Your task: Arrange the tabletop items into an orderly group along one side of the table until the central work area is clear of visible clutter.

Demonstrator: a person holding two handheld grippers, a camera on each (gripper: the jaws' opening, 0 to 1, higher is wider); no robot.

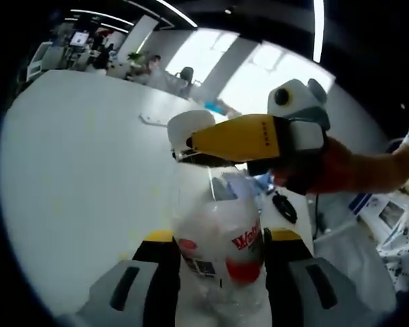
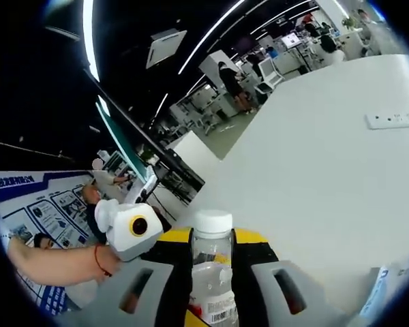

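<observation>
The left gripper view looks forward from just behind its own jaws, close over a clear crinkled plastic bottle with a red-and-white label (image 1: 221, 248), across the broad white tabletop (image 1: 82, 177) toward a bright office. The right gripper view sits equally near a clear white-capped plastic bottle (image 2: 212, 269) and is rolled, so the white tabletop (image 2: 327, 184) slopes up (ceiling lights run diagonally). Both share that tabletop and the white power strip (image 1: 153, 120) (image 2: 395, 120).
</observation>
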